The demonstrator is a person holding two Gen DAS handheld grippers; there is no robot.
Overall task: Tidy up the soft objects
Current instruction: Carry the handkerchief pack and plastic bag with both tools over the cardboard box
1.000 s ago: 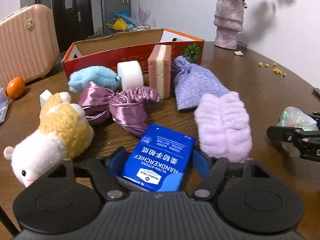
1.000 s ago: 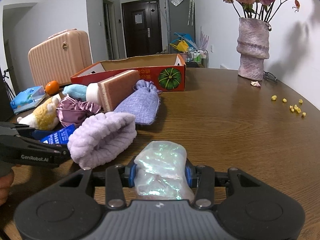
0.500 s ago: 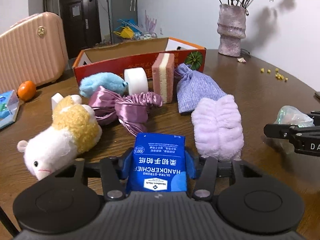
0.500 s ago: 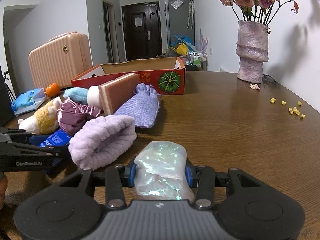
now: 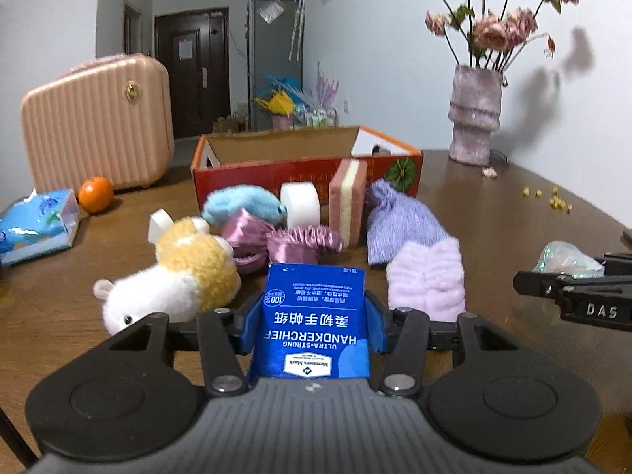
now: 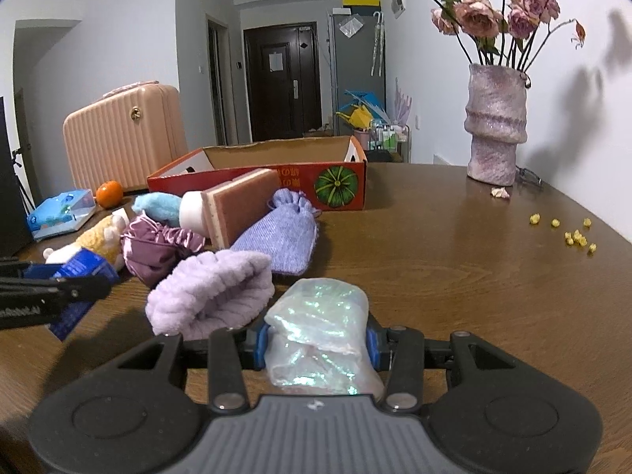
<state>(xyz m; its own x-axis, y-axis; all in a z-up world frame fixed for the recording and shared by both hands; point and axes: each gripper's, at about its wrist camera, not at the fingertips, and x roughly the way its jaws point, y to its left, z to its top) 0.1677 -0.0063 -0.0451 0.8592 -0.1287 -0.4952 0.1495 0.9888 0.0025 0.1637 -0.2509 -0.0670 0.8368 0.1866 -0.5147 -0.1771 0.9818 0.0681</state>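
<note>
- The left gripper [image 5: 314, 318] has its jaws pinching the blue handkerchief pack [image 5: 314, 322] from both sides; they have just been closing onto it, and the pack stands between the blue pads, lifted off the surface [image 5: 493, 213].
- The right gripper [image 6: 316, 341] has its jaws clamped on a shimmery plastic pouch [image 6: 320, 331], which bulges up between the pads.
- Just ahead of the left jaws, to the left, lies a white-and-yellow plush animal [image 5: 173, 276]; to the right, a lilac fluffy headband [image 5: 428, 276].
- Beyond those sit a purple satin scrunchie bundle [image 5: 276, 239], a light blue plush [image 5: 243, 203], a white roll [image 5: 300, 203], a pink striped sponge [image 5: 347, 201] standing on edge, and a lavender knit pouch [image 5: 399, 225].
- Further out from both jaws stands the open red cardboard box [image 5: 308, 166], well short of the vase of flowers [image 6: 495, 122] to the far right.
- Far left of the left jaws: an orange [image 5: 94, 193], a tissue packet [image 5: 35, 225] and a pink suitcase [image 5: 98, 126].
</note>
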